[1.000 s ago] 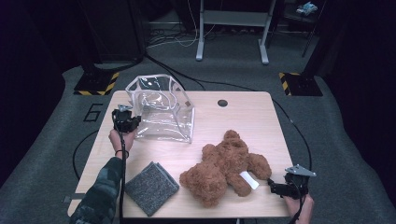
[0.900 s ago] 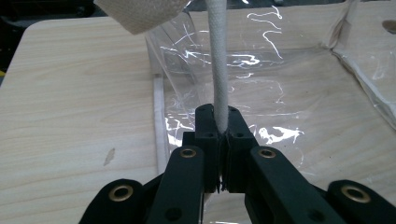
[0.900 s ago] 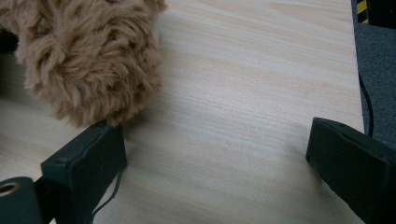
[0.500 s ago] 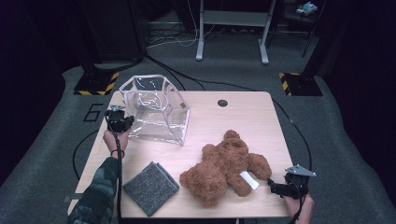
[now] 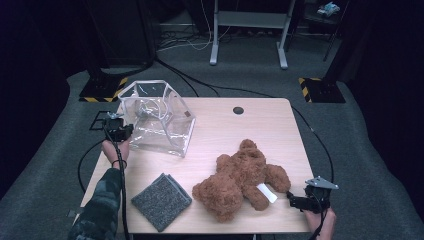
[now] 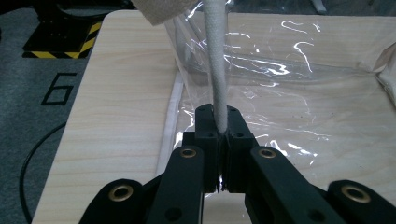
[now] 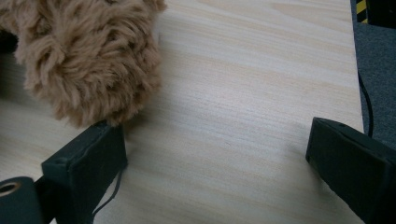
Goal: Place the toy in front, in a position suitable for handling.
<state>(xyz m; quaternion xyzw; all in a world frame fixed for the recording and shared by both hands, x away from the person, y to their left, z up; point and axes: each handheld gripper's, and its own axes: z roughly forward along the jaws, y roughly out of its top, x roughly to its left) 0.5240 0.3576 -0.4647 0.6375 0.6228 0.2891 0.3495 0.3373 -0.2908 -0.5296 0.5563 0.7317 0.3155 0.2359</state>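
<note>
A clear plastic bag (image 5: 160, 122) with a white strap handle (image 6: 218, 70) stands on the back left of the wooden table (image 5: 225, 130). My left gripper (image 5: 120, 131) is at the bag's left side, shut on that strap (image 6: 219, 133). A brown teddy bear (image 5: 240, 177) lies on its back at the front right, with a white tag on its leg. My right gripper (image 5: 295, 202) rests low at the front right corner, just beside the bear's foot (image 7: 88, 56). Its jaws stand wide open (image 7: 217, 158) with bare table between them.
A grey felt cloth (image 5: 161, 201) lies near the front edge, left of the bear. A dark round hole (image 5: 238, 110) sits at the back of the table. Cables run over the grey carpet (image 5: 350, 130) around the table, and a metal stand (image 5: 250, 30) rises behind it.
My left gripper has pulled the bag by its strap to the left, toward the table's left edge. The right gripper and the bear have stayed in place.
</note>
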